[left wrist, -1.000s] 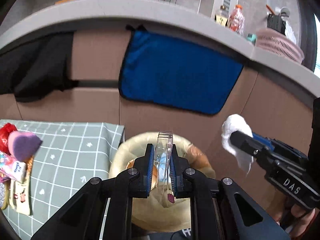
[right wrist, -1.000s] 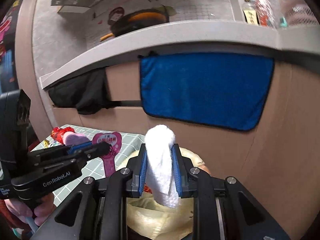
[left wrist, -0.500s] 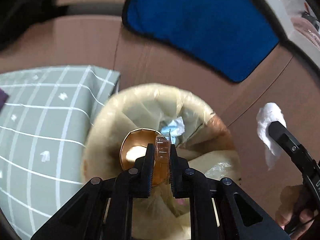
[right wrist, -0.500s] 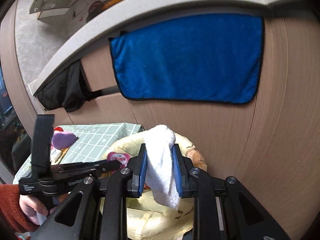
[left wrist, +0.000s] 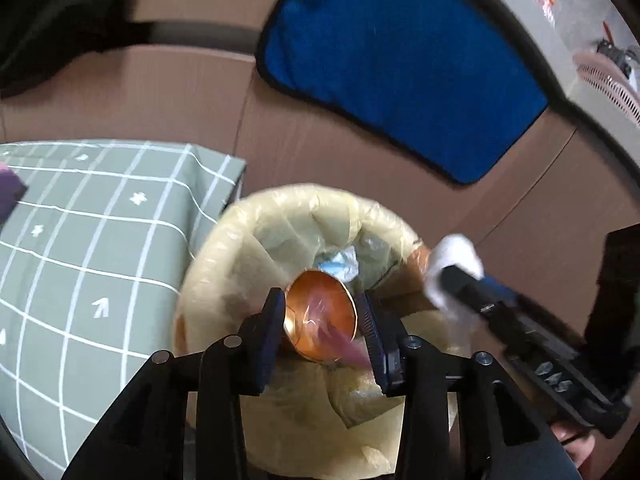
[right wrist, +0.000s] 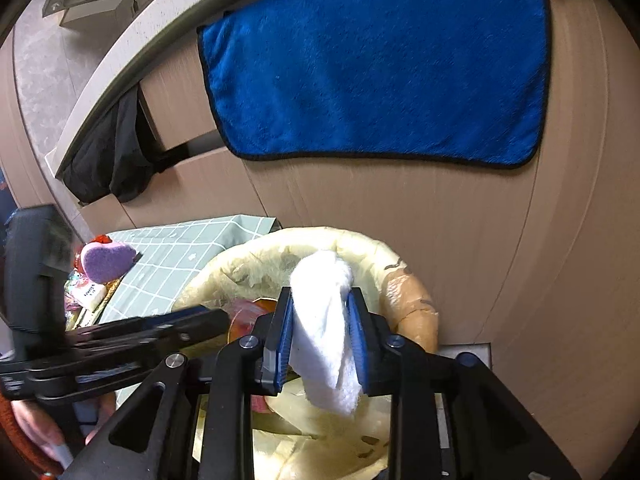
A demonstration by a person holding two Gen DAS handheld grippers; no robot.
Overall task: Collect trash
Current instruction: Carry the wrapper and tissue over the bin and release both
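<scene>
A trash bin [left wrist: 224, 240] lined with a pale yellow bag stands beside the table; it also shows in the right wrist view [right wrist: 372, 248]. My left gripper [left wrist: 322, 316] is open over the bin mouth, and a clear plastic wrapper [left wrist: 332, 330] with a pink tip falls between its fingers towards an orange cup [left wrist: 320, 304] inside. My right gripper [right wrist: 322, 332] is shut on a white tissue wad [right wrist: 324, 332] above the bin's right side; the wad also shows in the left wrist view [left wrist: 456, 256].
A table with a green checked cloth [left wrist: 80, 240] lies left of the bin, with a purple sponge [right wrist: 108, 258] and small packets [right wrist: 90, 292] on it. A blue towel [right wrist: 376, 64] hangs on the brown cabinet behind. A pink basket [left wrist: 608, 80] sits on the counter.
My left gripper has tilted down over the bin and opened, letting go of the clear wrapper. My right gripper has moved closer over the bin, still holding the tissue.
</scene>
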